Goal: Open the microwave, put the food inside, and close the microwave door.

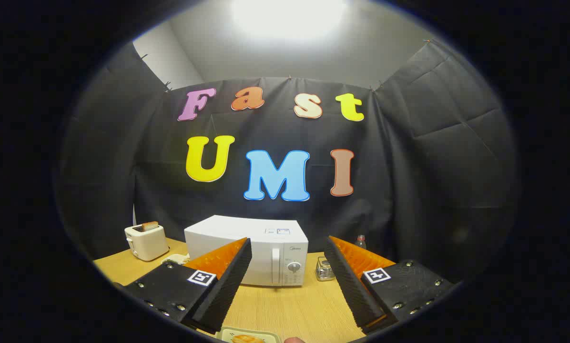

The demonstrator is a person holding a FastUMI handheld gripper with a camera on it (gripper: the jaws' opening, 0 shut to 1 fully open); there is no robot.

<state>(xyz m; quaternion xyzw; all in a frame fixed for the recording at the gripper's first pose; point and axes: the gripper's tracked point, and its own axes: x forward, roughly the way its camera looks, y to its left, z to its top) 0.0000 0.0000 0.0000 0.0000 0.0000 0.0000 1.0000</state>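
Observation:
A white microwave (266, 252) stands on the wooden table (290, 309) beyond my fingers, its door shut, with a vertical handle (275, 267) and a round knob (293, 267) on its right side. My gripper (287, 250) is open, held above the table, its two fingers spread wide with the microwave's front showing between them. Nothing is between the fingers. Below and nearer than the fingers lies a pale plate (249, 336) with a piece of orange-brown food (247, 339) on it, only partly in view.
A white toaster (147, 240) with bread in its slot stands to the left of the microwave. A small glass jar (324, 269) and a bottle (360, 241) stand to its right. Black cloth walls close in the booth behind and at both sides.

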